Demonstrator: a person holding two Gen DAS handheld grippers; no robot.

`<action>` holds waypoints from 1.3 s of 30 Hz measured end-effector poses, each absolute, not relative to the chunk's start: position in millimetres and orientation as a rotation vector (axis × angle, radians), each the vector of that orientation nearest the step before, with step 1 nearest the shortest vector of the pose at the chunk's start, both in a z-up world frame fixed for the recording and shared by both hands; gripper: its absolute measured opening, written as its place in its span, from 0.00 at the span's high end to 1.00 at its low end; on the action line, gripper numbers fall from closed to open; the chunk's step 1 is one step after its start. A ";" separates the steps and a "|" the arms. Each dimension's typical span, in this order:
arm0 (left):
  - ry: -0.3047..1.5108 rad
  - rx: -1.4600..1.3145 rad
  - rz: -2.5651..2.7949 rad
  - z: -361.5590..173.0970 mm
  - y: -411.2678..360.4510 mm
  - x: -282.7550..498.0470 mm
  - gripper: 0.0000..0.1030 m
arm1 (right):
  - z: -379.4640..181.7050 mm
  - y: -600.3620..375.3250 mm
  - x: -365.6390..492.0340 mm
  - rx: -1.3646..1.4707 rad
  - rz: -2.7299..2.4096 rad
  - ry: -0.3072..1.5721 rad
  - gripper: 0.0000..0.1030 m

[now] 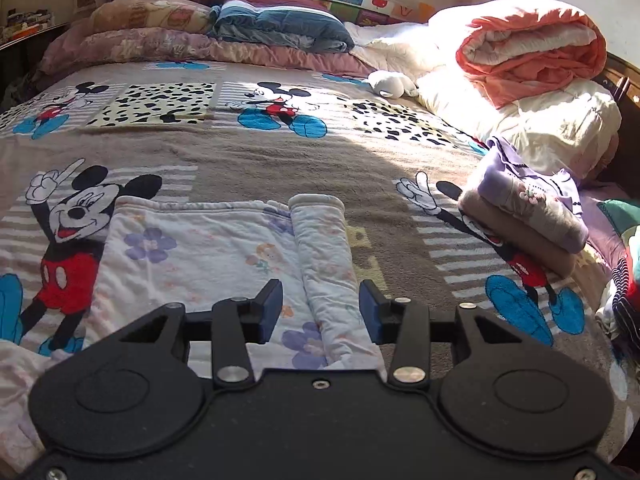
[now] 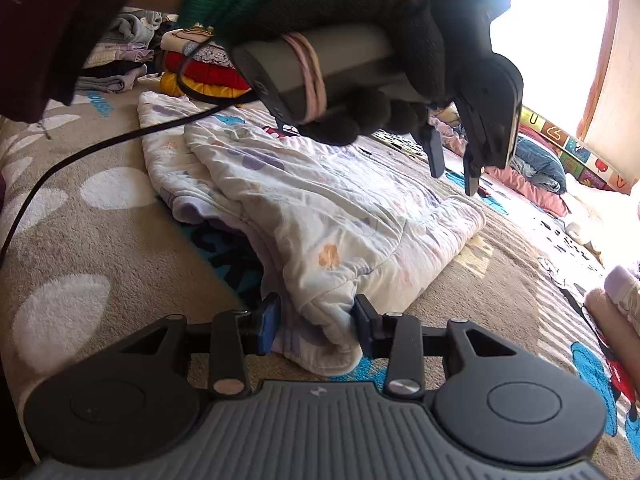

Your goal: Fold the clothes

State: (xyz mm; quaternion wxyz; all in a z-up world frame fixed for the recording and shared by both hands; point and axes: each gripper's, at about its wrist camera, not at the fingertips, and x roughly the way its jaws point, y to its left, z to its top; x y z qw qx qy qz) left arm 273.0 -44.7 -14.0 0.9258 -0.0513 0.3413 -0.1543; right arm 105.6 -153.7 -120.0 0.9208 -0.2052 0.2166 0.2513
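Note:
A white quilted garment with purple and orange flowers (image 1: 208, 256) lies partly folded on the Mickey Mouse bedspread (image 1: 248, 152). One sleeve (image 1: 324, 248) is folded lengthwise over it. My left gripper (image 1: 320, 312) is open and hovers above that sleeve, its jaws on either side of it. In the right wrist view the same garment (image 2: 320, 216) lies folded over, and my right gripper (image 2: 316, 320) is open with a thick folded corner between its jaws. The left gripper (image 2: 456, 168), held by a black-gloved hand, hangs above the garment's far side.
A folded stack of purple and tan clothes (image 1: 532, 216) sits at the right. Rolled orange and white quilts (image 1: 532, 48) and pillows (image 1: 280, 24) line the head of the bed. More folded clothes (image 2: 200, 64) lie behind the garment. A black cable (image 2: 80, 152) crosses the bedspread.

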 end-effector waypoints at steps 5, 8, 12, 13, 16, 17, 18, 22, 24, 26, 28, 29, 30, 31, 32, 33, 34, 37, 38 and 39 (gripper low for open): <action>0.659 -0.315 -0.211 -24.5 27.8 199.4 0.58 | -111.7 -157.8 94.7 -0.405 0.509 0.446 0.55; 0.653 -0.385 -0.159 -39.9 57.3 167.4 0.58 | -102.5 -166.0 80.8 -0.374 0.533 0.442 0.49; 0.632 -0.530 -0.126 -59.1 88.3 143.7 0.57 | -96.4 -172.2 78.1 -0.333 0.522 0.413 0.43; 0.626 -0.569 -0.122 -64.6 95.9 139.5 0.56 | -95.0 -173.6 77.8 -0.322 0.518 0.405 0.43; 0.615 -0.649 -0.118 -77.0 109.8 133.2 0.56 | -91.5 -175.3 77.5 -0.297 0.509 0.382 0.43; 0.614 -0.669 -0.118 -80.7 112.9 132.7 0.56 | -91.2 -172.5 78.3 -0.297 0.518 0.370 0.42; 0.612 -0.689 -0.117 -84.3 116.0 132.2 0.56 | -90.9 -169.5 79.3 -0.296 0.528 0.357 0.42; 0.593 -0.754 -0.100 -91.7 126.3 138.3 0.56 | -94.0 -156.3 82.8 -0.291 0.547 0.332 0.29; 0.576 -0.779 -0.101 -91.6 128.9 146.1 0.56 | -105.7 -150.8 94.3 -0.281 0.574 0.424 0.28; 0.566 -0.787 -0.086 -92.5 130.4 154.5 0.56 | -116.6 -145.2 96.2 -0.315 0.608 0.478 0.28; 0.566 -0.820 -0.068 -97.4 133.2 159.1 0.56 | -116.9 -140.6 89.2 -0.369 0.601 0.466 0.28; 0.566 -0.846 -0.069 -100.2 134.9 160.9 0.56 | -114.8 -141.6 86.4 -0.368 0.600 0.458 0.29; 0.567 -0.870 -0.067 -102.5 135.8 162.4 0.56 | -112.1 -143.6 83.6 -0.359 0.599 0.447 0.29; 0.566 -0.888 -0.067 -103.7 136.4 163.8 0.57 | -109.4 -145.7 80.9 -0.350 0.599 0.437 0.31; 0.564 -0.894 -0.067 -103.4 135.7 165.0 0.57 | -106.7 -147.7 78.2 -0.341 0.599 0.427 0.31; 0.561 -0.899 -0.067 -103.0 134.9 166.3 0.57 | -104.1 -149.4 77.2 -0.336 0.591 0.409 0.31; 0.558 -0.904 -0.066 -102.5 134.1 167.5 0.57 | -101.5 -150.9 76.9 -0.333 0.582 0.388 0.31; 0.569 -0.906 -0.032 -106.8 133.2 171.4 0.57 | -102.0 -155.1 87.6 -0.305 0.565 0.395 0.31; 0.573 -0.911 -0.012 -108.6 133.7 171.8 0.60 | -103.2 -155.1 90.5 -0.300 0.567 0.399 0.31; 0.569 -0.914 -0.002 -108.9 134.6 171.9 0.62 | -104.4 -154.8 93.0 -0.296 0.570 0.402 0.31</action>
